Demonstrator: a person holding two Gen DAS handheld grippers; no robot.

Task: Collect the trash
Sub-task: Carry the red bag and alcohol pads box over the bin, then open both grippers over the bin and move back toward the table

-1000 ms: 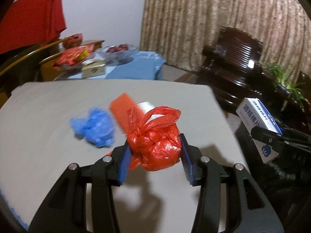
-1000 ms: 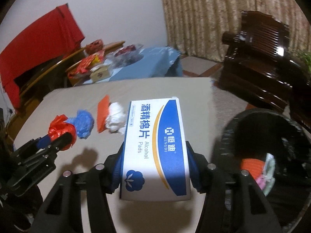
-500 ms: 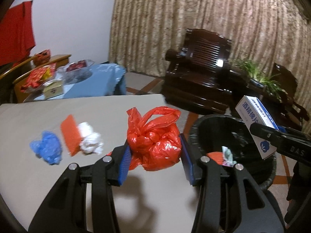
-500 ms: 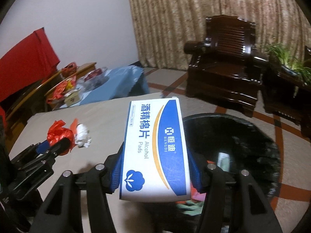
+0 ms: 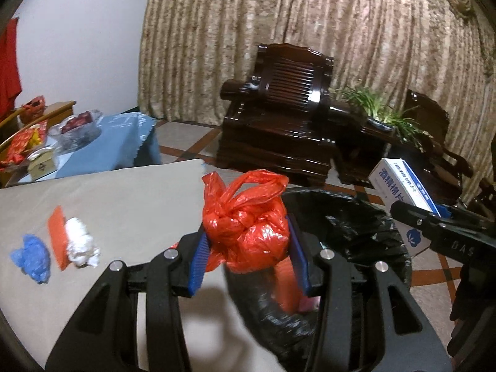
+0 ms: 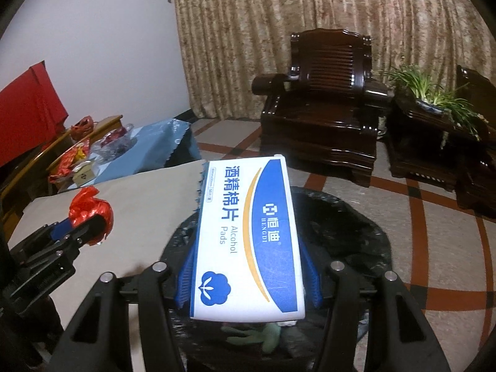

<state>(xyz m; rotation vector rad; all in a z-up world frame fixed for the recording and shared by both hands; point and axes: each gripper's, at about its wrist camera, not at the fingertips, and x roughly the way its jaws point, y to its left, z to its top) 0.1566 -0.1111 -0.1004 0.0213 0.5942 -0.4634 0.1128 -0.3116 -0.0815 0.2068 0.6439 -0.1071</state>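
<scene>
My left gripper (image 5: pixel 248 260) is shut on a knotted red plastic bag (image 5: pixel 248 232) and holds it over the near rim of the black-lined trash bin (image 5: pixel 356 235). My right gripper (image 6: pixel 248 276) is shut on a blue-and-white alcohol pads box (image 6: pixel 248 238) above the bin (image 6: pixel 350 235); the box also shows in the left wrist view (image 5: pixel 403 198). The red bag and the left gripper show at the left of the right wrist view (image 6: pixel 90 217). A blue crumpled glove (image 5: pixel 31 260), an orange wrapper (image 5: pixel 57 235) and a white tissue wad (image 5: pixel 80 245) lie on the beige table (image 5: pixel 124 198).
The bin holds orange and greenish trash (image 6: pixel 266 338). A dark wooden armchair (image 5: pixel 288 124) and a plant stand (image 5: pixel 381 124) stand behind it on the tiled floor. A blue-clothed side table with bowls and snacks (image 5: pixel 93 142) stands at the back left.
Both grippers have swung right from the table to the bin, each carrying its load. The bin now lies directly under the box and the red bag.
</scene>
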